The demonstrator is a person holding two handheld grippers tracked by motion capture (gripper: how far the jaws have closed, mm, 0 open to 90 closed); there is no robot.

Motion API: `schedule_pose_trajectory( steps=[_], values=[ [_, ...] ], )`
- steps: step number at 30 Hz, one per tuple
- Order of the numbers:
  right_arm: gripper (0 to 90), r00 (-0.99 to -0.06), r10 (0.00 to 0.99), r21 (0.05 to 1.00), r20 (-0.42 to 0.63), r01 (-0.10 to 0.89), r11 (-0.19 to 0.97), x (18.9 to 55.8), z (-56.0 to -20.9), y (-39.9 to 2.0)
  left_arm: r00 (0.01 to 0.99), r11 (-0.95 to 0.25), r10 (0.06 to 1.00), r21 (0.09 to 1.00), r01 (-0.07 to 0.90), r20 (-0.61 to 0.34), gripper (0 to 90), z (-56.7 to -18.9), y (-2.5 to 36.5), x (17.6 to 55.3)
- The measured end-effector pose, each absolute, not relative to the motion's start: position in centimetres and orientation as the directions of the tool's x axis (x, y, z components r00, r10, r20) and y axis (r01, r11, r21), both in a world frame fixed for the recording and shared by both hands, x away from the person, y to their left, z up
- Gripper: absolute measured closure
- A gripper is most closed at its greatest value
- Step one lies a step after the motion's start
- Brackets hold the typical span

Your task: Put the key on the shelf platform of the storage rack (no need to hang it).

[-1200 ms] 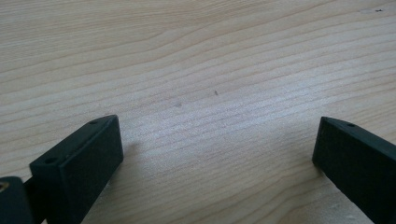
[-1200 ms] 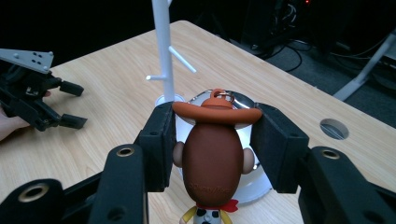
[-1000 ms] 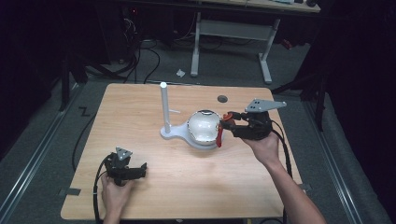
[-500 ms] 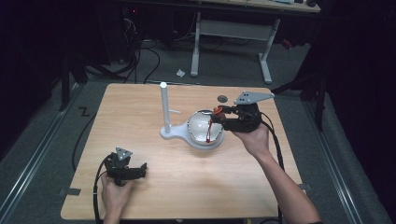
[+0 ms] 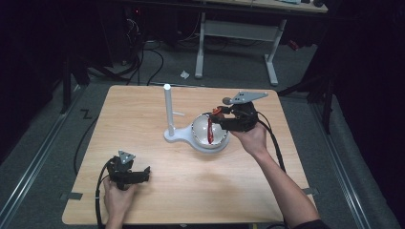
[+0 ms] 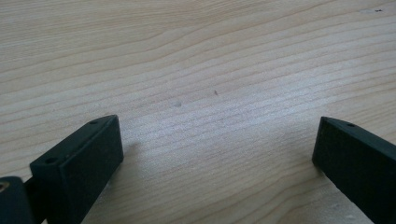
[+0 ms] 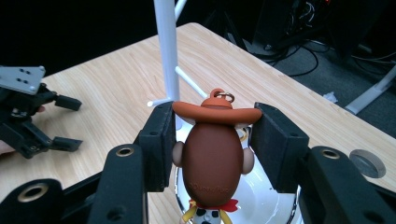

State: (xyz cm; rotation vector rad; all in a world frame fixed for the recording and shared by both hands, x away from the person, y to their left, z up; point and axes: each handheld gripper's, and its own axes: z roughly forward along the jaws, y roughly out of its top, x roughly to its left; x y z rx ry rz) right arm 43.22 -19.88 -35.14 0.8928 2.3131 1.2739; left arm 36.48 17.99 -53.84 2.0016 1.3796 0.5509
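Gripping the cowboy keychain figure (image 7: 212,154) by its head in my right claw (image 5: 220,117), just above the white bowl (image 5: 200,136) — I'd lift slowly, ring toward the stand's peg (image 7: 163,100); left claw (image 5: 138,174) rests released on the desk (image 5: 143,105).

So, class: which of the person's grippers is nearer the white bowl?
Right. The right gripper hangs just over the white bowl, clamping a cowboy figure. The left gripper rests far off near the table's front-left corner.

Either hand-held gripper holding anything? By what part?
Right hand-held gripper: cowboy figure keychain, jaws clamped on its hat brim, over the white bowl. Left hand-held gripper: open, nothing held.
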Motion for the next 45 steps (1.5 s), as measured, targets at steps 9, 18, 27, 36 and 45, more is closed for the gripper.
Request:
schedule_pose_trajectory(
  steps=[9, 18, 27, 36, 45],
  values=[
    [51.2, -0.733, 0.68, 0.83, 0.008, 0.384, 0.404, 44.2, -36.6, -19.4, 0.361, -0.246, 0.932, 0.705, 0.665, -0.016, 2.1, -53.8, 18.0, 36.5],
    [51.2, -0.725, 0.689, 0.816, 0.019, 0.409, 0.408, 45.0, -38.1, -19.3, 0.361, -0.245, 0.932, 0.706, 0.665, -0.016, 2.1, -53.8, 18.0, 36.5],
    [51.2, -0.724, 0.69, 0.8, 0.024, 0.428, 0.421, 45.5, -39.7, -18.9, 0.361, -0.245, 0.932, 0.706, 0.665, -0.016, 2.2, -53.8, 18.0, 36.5],
    [51.2, -0.719, 0.695, 0.78, 0.034, 0.453, 0.431, 46.3, -41.2, -18.5, 0.361, -0.245, 0.933, 0.706, 0.665, -0.016, 2.2, -53.8, 18.0, 36.4],
    [51.1, -0.709, 0.703, 0.751, 0.044, 0.488, 0.445, 47.1, -42.8, -18.1, 0.361, -0.245, 0.933, 0.706, 0.665, -0.016, 2.3, -53.8, 18.0, 36.4]
  ],
)
